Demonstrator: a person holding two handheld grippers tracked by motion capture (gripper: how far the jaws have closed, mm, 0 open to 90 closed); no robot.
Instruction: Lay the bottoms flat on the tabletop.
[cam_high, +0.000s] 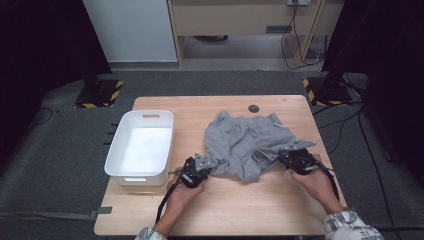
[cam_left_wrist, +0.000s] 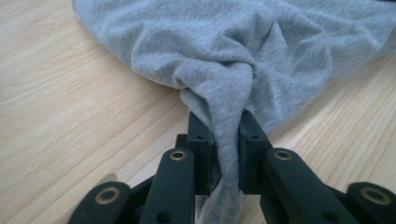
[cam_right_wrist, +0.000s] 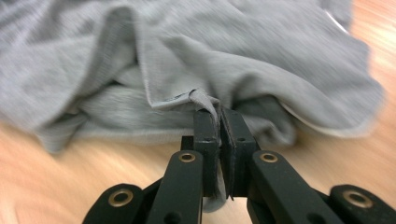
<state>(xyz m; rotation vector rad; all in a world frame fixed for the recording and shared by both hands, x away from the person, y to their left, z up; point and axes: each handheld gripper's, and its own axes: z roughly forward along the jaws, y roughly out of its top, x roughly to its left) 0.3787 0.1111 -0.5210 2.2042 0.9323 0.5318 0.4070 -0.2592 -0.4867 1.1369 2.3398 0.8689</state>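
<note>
Grey garment (cam_high: 245, 142) crumpled on wooden table (cam_high: 240, 210); left tool (cam_high: 202, 167) and right tool (cam_high: 286, 154) each pinching its fabric

Your work surface is a light wooden table (cam_high: 235, 205) with visible grain, standing on grey carpet. On its left part you have a white plastic bin (cam_high: 140, 148) with a handle slot in its far wall, sitting flat near the left edge. A crumpled grey garment (cam_high: 245, 142) lies spread over the middle and right part. Beyond the garment, a small dark round spot (cam_high: 254, 108) marks the tabletop near the far edge.
</note>
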